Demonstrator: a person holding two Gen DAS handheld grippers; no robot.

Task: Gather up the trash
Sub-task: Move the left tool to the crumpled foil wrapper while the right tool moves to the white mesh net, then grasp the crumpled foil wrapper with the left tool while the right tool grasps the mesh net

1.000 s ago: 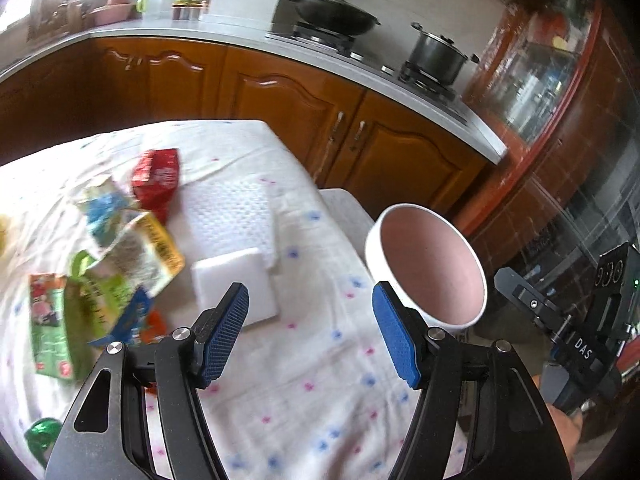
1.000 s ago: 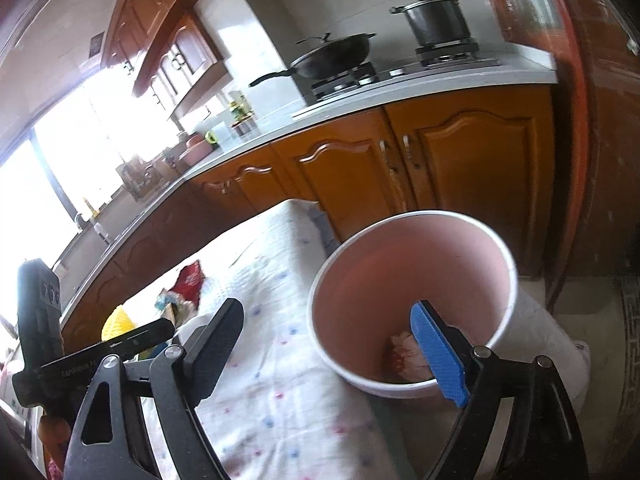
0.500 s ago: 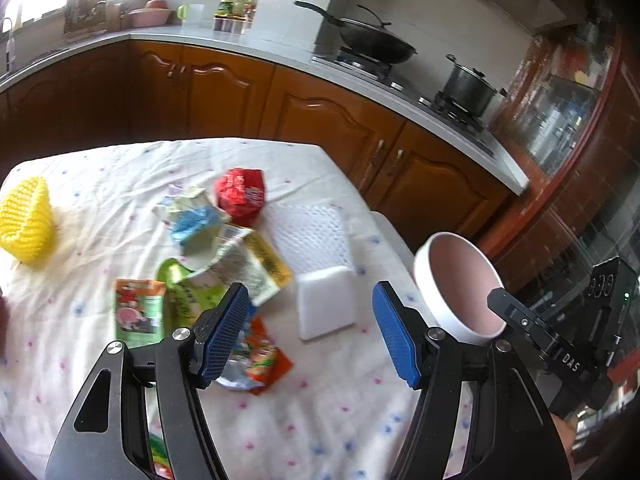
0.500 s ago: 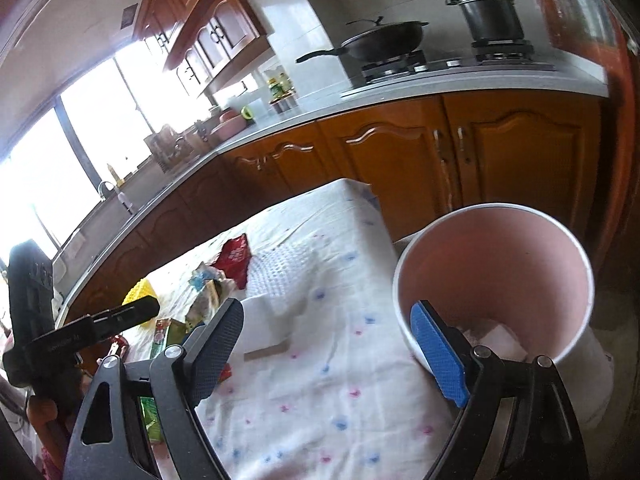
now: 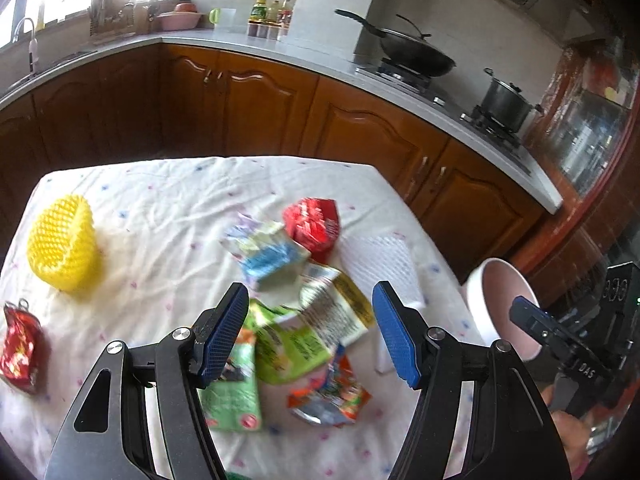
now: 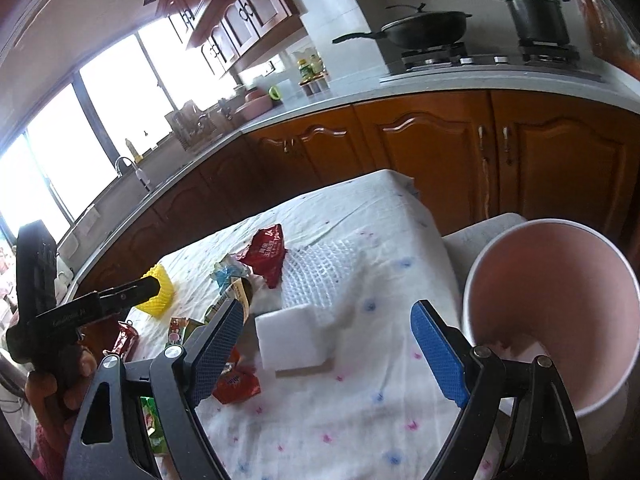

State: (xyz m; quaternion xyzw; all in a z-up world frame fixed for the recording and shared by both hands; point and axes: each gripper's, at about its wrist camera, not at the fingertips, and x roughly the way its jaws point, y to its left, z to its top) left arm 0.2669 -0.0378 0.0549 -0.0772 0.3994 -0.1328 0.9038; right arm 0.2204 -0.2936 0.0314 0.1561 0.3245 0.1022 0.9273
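Observation:
My left gripper (image 5: 308, 336) is open and empty, hovering over a heap of snack wrappers (image 5: 300, 340) on the cloth-covered table (image 5: 160, 208). A red packet (image 5: 312, 228) and a blue-white wrapper (image 5: 268, 256) lie just beyond the heap. My right gripper (image 6: 328, 348) is also open and empty, above a white sponge block (image 6: 292, 336). The pink bin (image 6: 552, 300) stands off the table's right edge, by the right finger; something pale lies in its bottom. The same bin (image 5: 504, 308) shows at the right in the left wrist view.
A white foam net sheet (image 5: 380, 264) lies near the table's right edge. A yellow foam net (image 5: 60, 244) and a red wrapper (image 5: 18, 344) sit at the left. Wooden cabinets (image 5: 248, 112) with a worktop, wok (image 5: 412, 56) and pot (image 5: 504, 100) run behind the table.
Both grippers have swung left, away from the bin and over the table. The bin has slid to the right of both views, and the wrappers and yellow net have come into sight.

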